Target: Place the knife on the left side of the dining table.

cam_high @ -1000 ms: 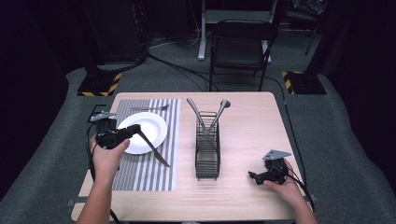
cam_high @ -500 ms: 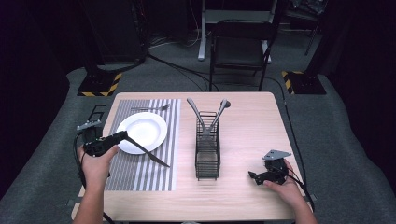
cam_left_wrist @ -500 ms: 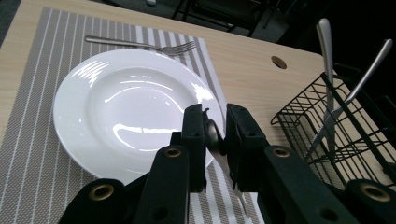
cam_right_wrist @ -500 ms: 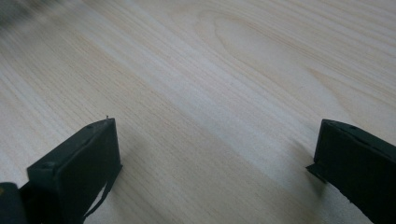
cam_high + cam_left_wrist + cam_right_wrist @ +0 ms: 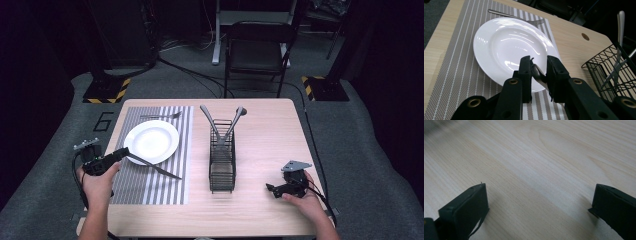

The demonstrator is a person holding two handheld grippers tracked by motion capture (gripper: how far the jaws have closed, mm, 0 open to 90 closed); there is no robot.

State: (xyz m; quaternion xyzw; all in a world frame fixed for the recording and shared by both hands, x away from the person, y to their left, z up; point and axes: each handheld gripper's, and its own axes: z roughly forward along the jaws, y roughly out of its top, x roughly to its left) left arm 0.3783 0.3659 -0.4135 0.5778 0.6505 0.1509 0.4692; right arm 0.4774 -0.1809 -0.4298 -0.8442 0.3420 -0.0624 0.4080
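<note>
A white plate (image 5: 151, 141) lies on a grey striped placemat (image 5: 150, 190) at the table's left. A fork (image 5: 160, 116) lies on the mat just beyond the plate. My left gripper (image 5: 119, 154) sits at the plate's left edge, shut on the handle of a knife (image 5: 160, 169) that slants right, its tip on the mat. In the left gripper view the jaws pinch the knife handle (image 5: 539, 75) over the plate's rim (image 5: 506, 42). My right gripper (image 5: 272, 189) rests open on the bare table (image 5: 536, 157) at the front right, with nothing between its fingers (image 5: 477, 192).
A black wire cutlery rack (image 5: 222, 160) stands mid-table, with two utensils (image 5: 235, 120) leaning out of its far end. A dark chair (image 5: 257, 50) stands beyond the table's far edge. Bare wood spreads between the rack and the right gripper.
My left hand has drawn back to the left, off the plate toward the table's left edge, with the knife in it. The knife's tip stays on the mat. The right gripper has not moved.
</note>
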